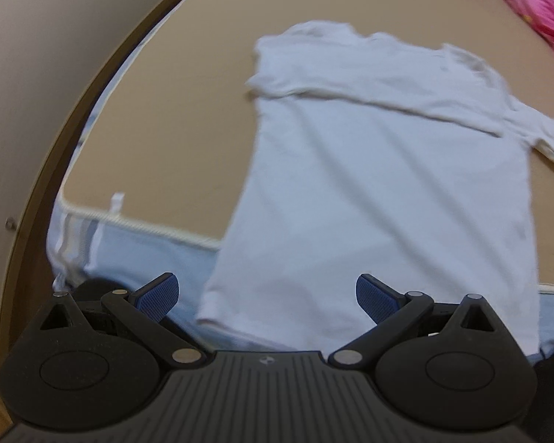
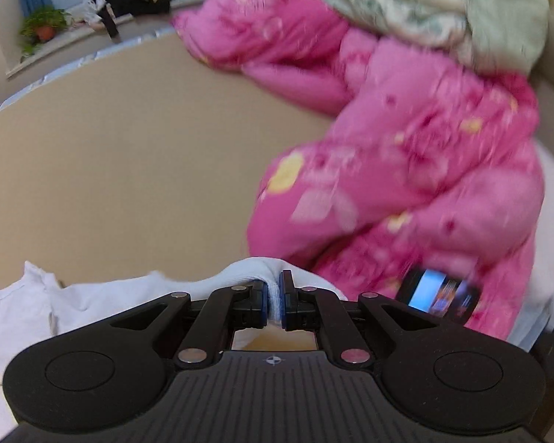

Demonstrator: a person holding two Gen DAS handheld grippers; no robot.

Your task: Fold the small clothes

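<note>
White T-shirt (image 1: 380,170) spread flat on the tan mattress (image 1: 173,125), collar toward 12 o'clock, hem hanging past the mattress edge toward 6 o'clock. One sleeve already turned in across the chest at 11 o'clock; other sleeve sticking out at 3 o'clock. Left tongs (image 1: 267,295) released, blue pads (image 1: 158,293) spread wide, hovering just short of the hem, gripping nothing. Right tongs (image 2: 273,299) clenched on a bunched ridge of the same white T-shirt (image 2: 103,295), fabric squeezed between the pads and trailing off toward 9 o'clock. Which part of the shirt sits in that grip, hard to tell; likely the outstretched sleeve or the shoulder beside it.

Pink quilt (image 2: 406,170) heaped from 12 to 4 o'clock in the right wrist view, a pale green floral blanket (image 2: 443,11) on top, a phone (image 2: 439,295) with lit screen at 4 o'clock just beside the tongs. Potted plant (image 2: 42,27) on the far sill at 10 o'clock.

Step in hand, by the look of it: second side fold, carrying the gripped edge over toward the shirt's middle. Next move probably calls for a low, even drag across the body, release on the centreline, keeping clear of quilt and phone. Left tongs well placed to pinch the hem afterwards for the bottom-to-top fold. Both views blurred; fine creases not readable.
</note>
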